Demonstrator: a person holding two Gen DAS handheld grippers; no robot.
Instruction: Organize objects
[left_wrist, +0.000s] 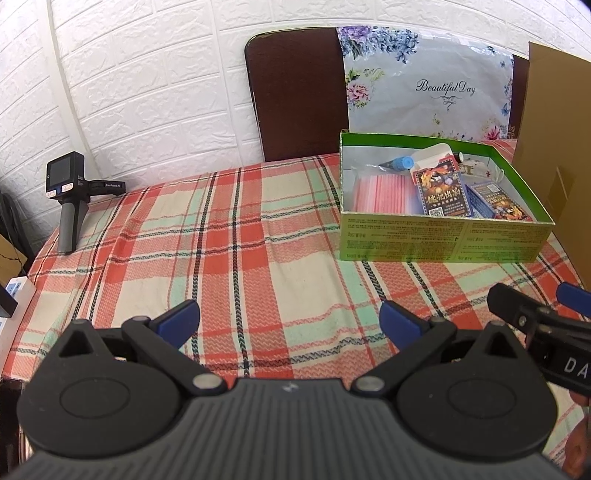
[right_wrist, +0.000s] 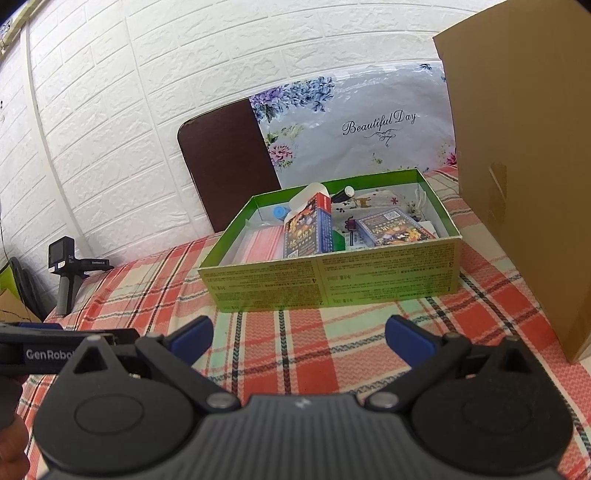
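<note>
Two tongs noted, both released and holding nothing: left tongs (left_wrist: 290, 319) low centre of the left wrist view, right tongs (right_wrist: 299, 334) low centre of the right wrist view, blue pads spread wide over bare checked tablecloth (left_wrist: 236, 236). Judged parked short of the work, probably between picks.

Open green cardboard box (right_wrist: 332, 280) at centre of the right view, right of centre in the left view, resting on the table. Already inside: pink zip bags (left_wrist: 380, 194), two illustrated card packs (left_wrist: 441, 188), blue-capped item (left_wrist: 404, 162), small oddments at the rear too cluttered to identify. Appears gathered there as the sorting place; no loose item seen on the cloth, so task judged near done.

Surroundings: tall brown cardboard panel (right_wrist: 524, 177) close beside the box at right frame edge, limiting approach from that side. Dark brown board (left_wrist: 295, 99) and floral "Beautiful Day" sheet (left_wrist: 428, 81) leaning against white brick wall behind. Spare black handheld device (left_wrist: 68, 199) standing at far left, well apart.
</note>
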